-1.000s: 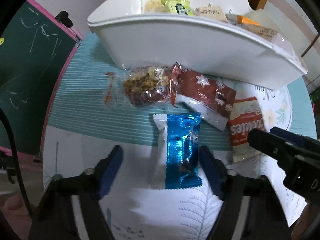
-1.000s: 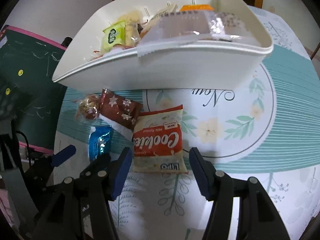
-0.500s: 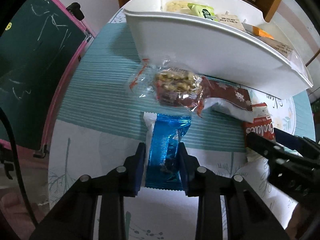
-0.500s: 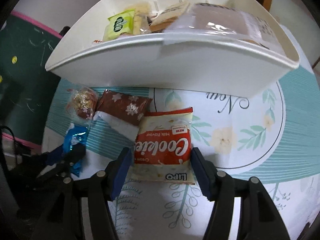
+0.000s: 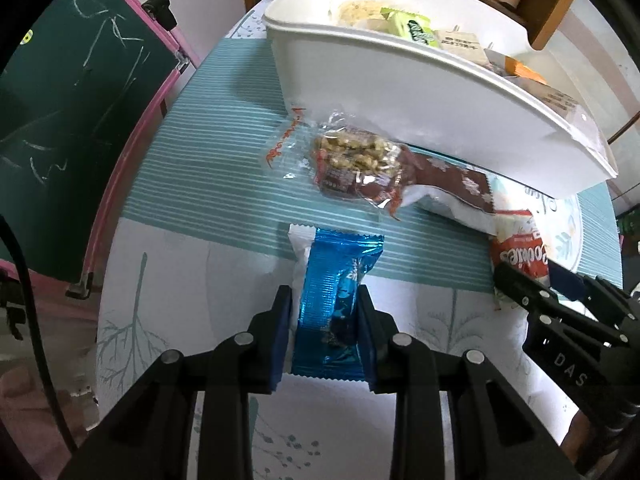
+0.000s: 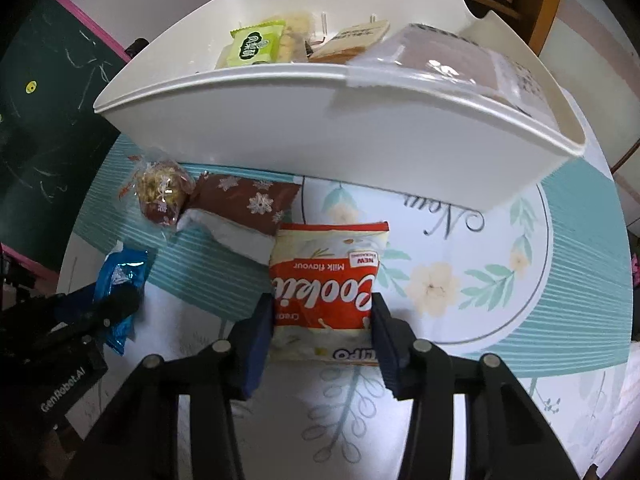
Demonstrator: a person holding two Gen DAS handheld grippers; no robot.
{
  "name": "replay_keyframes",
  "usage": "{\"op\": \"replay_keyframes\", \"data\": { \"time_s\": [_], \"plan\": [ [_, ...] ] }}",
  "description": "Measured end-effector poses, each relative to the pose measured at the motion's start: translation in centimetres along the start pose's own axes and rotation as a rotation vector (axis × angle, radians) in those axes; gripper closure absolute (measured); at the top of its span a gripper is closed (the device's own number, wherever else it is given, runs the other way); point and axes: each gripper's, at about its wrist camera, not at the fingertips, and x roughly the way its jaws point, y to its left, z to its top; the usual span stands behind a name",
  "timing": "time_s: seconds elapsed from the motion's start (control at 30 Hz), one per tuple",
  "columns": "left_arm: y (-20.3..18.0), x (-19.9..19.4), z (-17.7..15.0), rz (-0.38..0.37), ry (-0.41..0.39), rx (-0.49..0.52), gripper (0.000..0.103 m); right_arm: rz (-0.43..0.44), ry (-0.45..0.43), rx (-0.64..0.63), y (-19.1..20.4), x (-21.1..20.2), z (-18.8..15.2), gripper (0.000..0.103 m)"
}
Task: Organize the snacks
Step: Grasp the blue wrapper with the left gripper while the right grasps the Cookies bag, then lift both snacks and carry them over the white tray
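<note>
My left gripper [image 5: 325, 322] is shut on a blue foil snack packet [image 5: 335, 288], squeezed between the pads just above the table. My right gripper [image 6: 322, 320] is shut on a red and white cookies packet [image 6: 326, 280] that lies on the table. The blue packet [image 6: 120, 280] and the left gripper also show at the left of the right wrist view. A white bin [image 6: 320, 128] holding several snacks stands behind. A clear-wrapped nut bar [image 5: 352, 160] and a brown snowflake packet [image 5: 444, 184] lie in front of the bin.
The round table [image 6: 580, 280] has a teal striped and floral cloth. A green chalkboard with a pink frame [image 5: 80, 100] stands to the left. Wooden furniture [image 6: 540, 8] is behind the bin.
My left gripper closed on the blue packet and raised it slightly. My right gripper moved forward and closed on the cookies packet.
</note>
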Motion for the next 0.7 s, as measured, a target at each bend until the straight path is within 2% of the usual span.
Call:
{"op": "replay_keyframes", "data": {
  "time_s": [0.37, 0.57, 0.7],
  "plan": [
    [-2.8, -3.8, -0.4, -0.029, -0.04, 0.052, 0.075, 0.059, -0.015, 0.021, -1.8, -4.2, -2.8, 0.057],
    [-5.4, -7.2, 0.2, -0.04, -0.096, 0.097, 0.075, 0.087, -0.059, 0.041, -2.5, -7.4, -2.1, 0.056],
    [-6.6, -9.9, 1.9, -0.032, -0.143, 0.131, 0.075, 0.108, -0.108, 0.06, -3.2, -10.1, -1.2, 0.056]
  ]
}}
